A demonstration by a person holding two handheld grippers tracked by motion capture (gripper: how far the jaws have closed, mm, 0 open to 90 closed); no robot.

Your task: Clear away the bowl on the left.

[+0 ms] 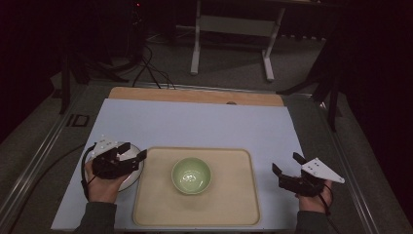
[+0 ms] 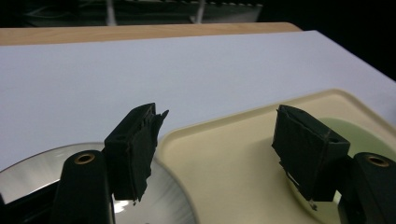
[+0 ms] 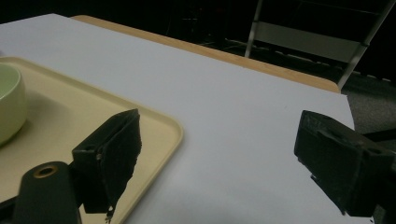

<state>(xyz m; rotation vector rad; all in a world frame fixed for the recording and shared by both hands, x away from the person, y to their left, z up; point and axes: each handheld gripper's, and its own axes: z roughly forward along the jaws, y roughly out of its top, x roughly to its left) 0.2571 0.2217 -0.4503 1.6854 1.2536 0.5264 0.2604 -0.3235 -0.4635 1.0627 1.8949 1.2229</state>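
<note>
The left hand-held gripper [image 1: 134, 151] hovers over a white plate [image 1: 130, 181] that lies on the table [image 1: 195, 122], touching or just beside the left edge of a beige tray [image 1: 234, 204]. Its jaws stand wide apart with nothing between them; in the left gripper view one jaw hangs above the plate [image 2: 46, 168] and the other above the tray [image 2: 224, 158]. The right hand-held gripper [image 1: 288, 163] rests at the tray's right side, jaws likewise apart and empty, over bare table [image 3: 243, 121]. A pale green bowl [image 1: 191, 175] sits upright near the middle of the tray.

The plate looks like glazed ceramic: stiff, moderately heavy for its size, slick and liable to chip or crack if dropped. Lying flat, it offers only its rim, so the likely hold is one jaw under the raised lip and one on top, at the edge nearest the left hand-held gripper. A firm pinch seems needed, since a glossy rim may slide out when the plate tilts.
</note>
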